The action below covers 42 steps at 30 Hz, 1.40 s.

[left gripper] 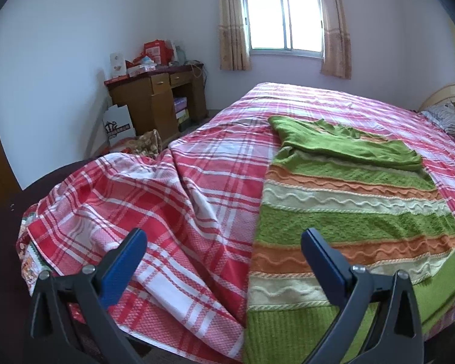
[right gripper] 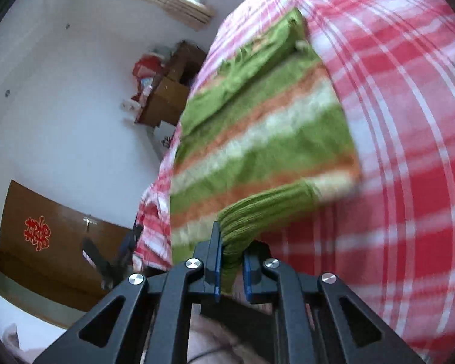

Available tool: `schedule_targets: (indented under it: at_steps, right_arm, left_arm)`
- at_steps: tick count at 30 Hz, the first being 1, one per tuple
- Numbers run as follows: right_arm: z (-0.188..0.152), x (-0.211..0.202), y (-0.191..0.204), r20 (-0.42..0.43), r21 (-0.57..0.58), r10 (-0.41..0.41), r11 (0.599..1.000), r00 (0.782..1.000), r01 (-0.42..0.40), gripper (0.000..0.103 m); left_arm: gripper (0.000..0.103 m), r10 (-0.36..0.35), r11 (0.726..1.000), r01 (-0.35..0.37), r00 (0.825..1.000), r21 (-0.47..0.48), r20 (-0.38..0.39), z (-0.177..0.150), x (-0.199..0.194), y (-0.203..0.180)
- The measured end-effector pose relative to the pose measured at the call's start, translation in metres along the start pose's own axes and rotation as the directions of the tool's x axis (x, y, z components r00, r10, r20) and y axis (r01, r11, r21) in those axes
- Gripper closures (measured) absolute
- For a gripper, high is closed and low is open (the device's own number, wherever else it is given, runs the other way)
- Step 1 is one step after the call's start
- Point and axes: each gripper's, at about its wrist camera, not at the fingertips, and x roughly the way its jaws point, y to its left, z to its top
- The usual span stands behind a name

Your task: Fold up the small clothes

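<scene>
The left wrist view is sharp. At its far left stands a brown wooden desk (left gripper: 163,103) against the white wall, cluttered with red packages, and beside it a white paper bag (left gripper: 118,126) on the floor. Nearer the middle, the bed's red-and-white plaid cotton sheet (left gripper: 173,200) lies rumpled over the corner. The left gripper (left gripper: 224,250) hangs above that corner with its blue-padded jaws spread wide and nothing between them. To the right, the green, orange and cream striped knitted sweater (left gripper: 348,212) lies flat on the sheet, one plain green sleeve folded across its upper part. A curtained window (left gripper: 283,18) is set in the far wall, and a patterned pillow shows at the right edge.

The right wrist view is tilted and blurred by motion. At its left it shows what the other misses: a brown wooden door (right gripper: 54,242) bearing a red paper decoration, with the left gripper seen small and dark in front of it. In the middle, the right gripper (right gripper: 232,262) has its jaws pinched tight on the sweater's ribbed green hem, which is bunched between the pads and lifted off the sheet. The plaid fills the right.
</scene>
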Motion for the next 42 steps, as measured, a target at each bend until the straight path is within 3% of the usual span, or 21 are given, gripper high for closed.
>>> schedule_targets:
  at_steps: [3, 9, 13, 16, 19, 22, 23, 26, 28, 30, 31, 34, 35, 38, 42]
  right_arm:
    - [0.03, 0.016, 0.003, 0.04, 0.003, -0.002, 1.0, 0.999, 0.002, 0.093]
    - [0.07, 0.041, -0.012, 0.107, 0.023, -0.114, 0.993, 0.988, 0.112, 0.093]
    - [0.072, 0.047, -0.029, 0.107, 0.05, -0.161, 0.986, 0.981, 0.157, 0.093]
    - [0.07, 0.052, -0.036, 0.103, 0.061, -0.169, 0.985, 0.98, 0.164, 0.093]
    - [0.068, 0.053, -0.035, 0.103, 0.045, -0.179, 0.984, 0.979, 0.175, 0.093]
    - [0.067, 0.054, -0.033, 0.105, 0.024, -0.188, 0.982, 0.976, 0.187, 0.093]
    - [0.067, 0.053, -0.032, 0.106, 0.02, -0.189, 0.982, 0.976, 0.188, 0.093]
    - [0.065, 0.053, -0.032, 0.107, 0.018, -0.189, 0.982, 0.976, 0.188, 0.093]
    - [0.063, 0.053, -0.033, 0.106, 0.021, -0.185, 0.983, 0.977, 0.184, 0.093]
    - [0.062, 0.053, -0.034, 0.104, 0.019, -0.183, 0.983, 0.978, 0.182, 0.093]
    - [0.061, 0.052, -0.034, 0.104, 0.018, -0.182, 0.983, 0.978, 0.182, 0.093]
    - [0.059, 0.051, -0.033, 0.104, 0.015, -0.18, 0.984, 0.978, 0.179, 0.093]
    - [0.058, 0.051, -0.033, 0.103, 0.016, -0.177, 0.984, 0.979, 0.177, 0.093]
    - [0.058, 0.047, -0.029, 0.097, 0.022, -0.162, 0.987, 0.982, 0.161, 0.093]
    - [0.067, 0.038, -0.019, 0.106, 0.013, -0.141, 0.99, 0.984, 0.141, 0.093]
  left_arm:
    - [0.0, 0.006, 1.0, -0.006, 1.0, 0.003, 0.013, 0.004, -0.004, 0.006]
    - [0.0, 0.011, 1.0, -0.011, 1.0, 0.014, 0.025, 0.009, -0.006, 0.021]
    - [0.0, -0.047, 0.998, 0.048, 0.999, 0.051, -0.02, 0.005, 0.0, 0.023]
    - [0.0, -0.091, 0.983, 0.099, 0.994, 0.155, -0.059, -0.005, 0.002, 0.012]
    - [0.0, -0.207, 0.948, 0.233, 0.969, 0.216, -0.135, -0.016, 0.001, -0.002]
    - [0.0, -0.346, 0.901, 0.379, 0.921, 0.21, -0.178, -0.023, -0.006, -0.022]
    - [0.0, -0.373, 0.894, 0.408, 0.907, 0.187, -0.196, -0.025, -0.004, -0.029]
    - [0.001, -0.387, 0.904, 0.419, 0.886, 0.085, -0.256, -0.034, 0.013, -0.04]
    - [0.013, -0.382, 0.912, 0.41, 0.869, 0.026, -0.315, -0.041, 0.029, -0.045]
    - [0.042, -0.375, 0.915, 0.403, 0.847, -0.005, -0.377, -0.05, 0.041, -0.052]
    - [0.05, -0.358, 0.921, 0.389, 0.84, -0.008, -0.407, -0.054, 0.048, -0.056]
    - [0.07, -0.351, 0.927, 0.376, 0.853, -0.013, -0.387, -0.052, 0.048, -0.057]
    - [0.09, -0.373, 0.919, 0.393, 0.847, -0.027, -0.38, -0.05, 0.047, -0.056]
    - [0.095, -0.418, 0.904, 0.42, 0.824, -0.081, -0.383, -0.038, 0.049, -0.051]
    - [0.095, -0.459, 0.886, 0.454, 0.824, -0.096, -0.332, -0.004, 0.048, -0.047]
